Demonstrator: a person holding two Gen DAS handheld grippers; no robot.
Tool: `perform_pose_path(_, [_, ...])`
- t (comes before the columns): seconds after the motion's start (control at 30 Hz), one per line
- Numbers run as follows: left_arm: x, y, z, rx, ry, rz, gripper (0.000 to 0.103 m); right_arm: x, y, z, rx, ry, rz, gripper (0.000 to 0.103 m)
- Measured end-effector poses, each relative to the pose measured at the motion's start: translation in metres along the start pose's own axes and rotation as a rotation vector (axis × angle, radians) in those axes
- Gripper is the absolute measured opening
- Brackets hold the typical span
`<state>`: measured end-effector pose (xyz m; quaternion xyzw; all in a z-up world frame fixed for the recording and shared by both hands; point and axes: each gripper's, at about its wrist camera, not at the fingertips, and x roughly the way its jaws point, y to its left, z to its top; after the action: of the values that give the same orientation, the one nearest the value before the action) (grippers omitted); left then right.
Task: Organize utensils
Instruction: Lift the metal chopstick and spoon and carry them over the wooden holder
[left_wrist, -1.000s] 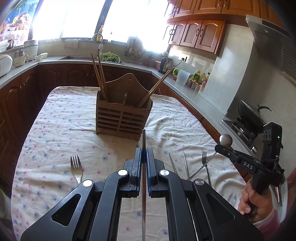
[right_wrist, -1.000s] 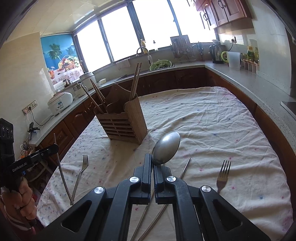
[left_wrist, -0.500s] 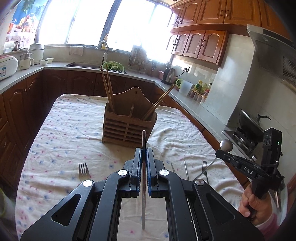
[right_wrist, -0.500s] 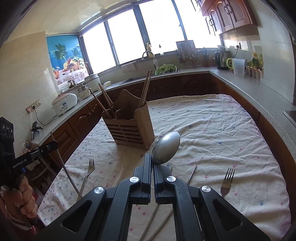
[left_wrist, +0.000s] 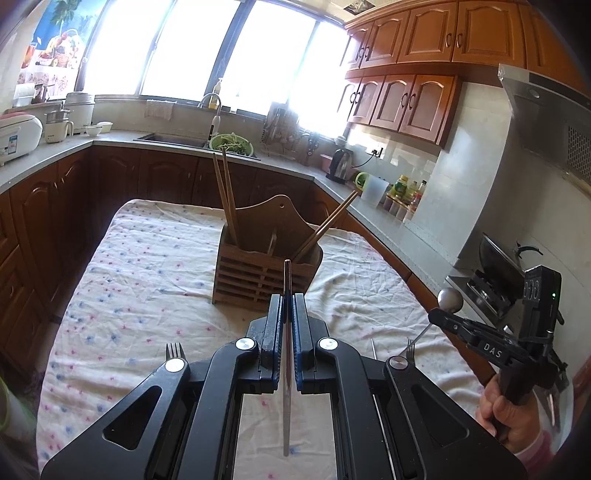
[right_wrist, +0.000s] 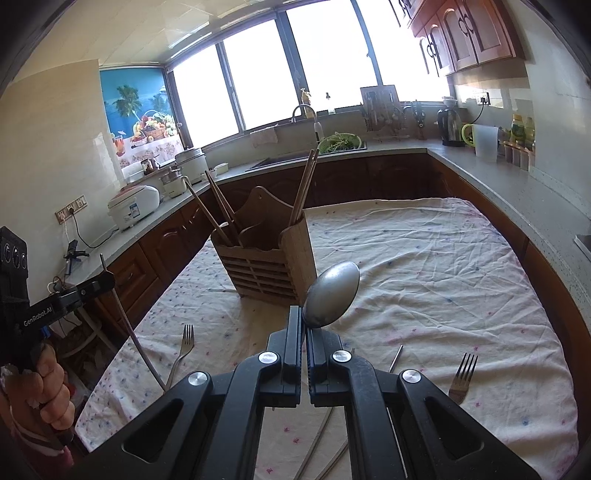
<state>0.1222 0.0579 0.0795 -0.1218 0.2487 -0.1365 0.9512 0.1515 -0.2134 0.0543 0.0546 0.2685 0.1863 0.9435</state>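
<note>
Holder (left_wrist: 266, 258): slatted wooden utensil box with a tall arched back, standing upright on the clothed table (left_wrist: 147, 280). It is the reference for everything below.

Chopsticks in holder: one pair (left_wrist: 225, 195) upright in an end compartment, leaning slightly; another pair (left_wrist: 327, 227) in the opposite end, slanting outward. The middle compartment's contents cannot be made out.

Left gripper (left_wrist: 287, 306): pressed together on a thin metal chopstick (left_wrist: 286, 369), which is clamped partway along its length, with its tip poking out toward the holder's front slats. It is held above the cloth, short of the holder.

Right gripper (right_wrist: 305, 328): pinching a spoon (right_wrist: 331, 294) at the neck, bowl sticking up past the pads, raised off the table on the near side of the holder. A hand (left_wrist: 511, 413) grips its handle, seen from the left wrist view.

Loose on the cloth, all nearer the cameras than the holder: a fork (right_wrist: 181, 354) toward the left gripper's side, a second fork (right_wrist: 461, 376) toward the right gripper's side, and a metal chopstick (right_wrist: 396, 359) between them, mostly hidden behind the right gripper's body.

Beyond the holder: counter (right_wrist: 480, 173) with sink (right_wrist: 291, 160), green colander (right_wrist: 340, 142) and kettle (right_wrist: 448, 127).
</note>
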Motion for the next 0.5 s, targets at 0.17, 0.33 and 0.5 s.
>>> perform_pose_path(0.17, [0.0, 0.003, 0.011, 0.001, -0.026, 0.003, 0.004, 0.004, 0.006, 0.008, -0.014, -0.01, 0.006, 0.002])
perform_pose_path(0.33, [0.004, 0.008, 0.022, -0.005, -0.047, 0.008, 0.004, 0.01, 0.011, 0.018, -0.024, -0.02, 0.014, 0.002])
perform_pose_path(0.5, [0.01, 0.014, 0.034, -0.017, -0.065, 0.016, 0.004, 0.017, 0.013, 0.028, -0.033, -0.029, 0.018, 0.002])
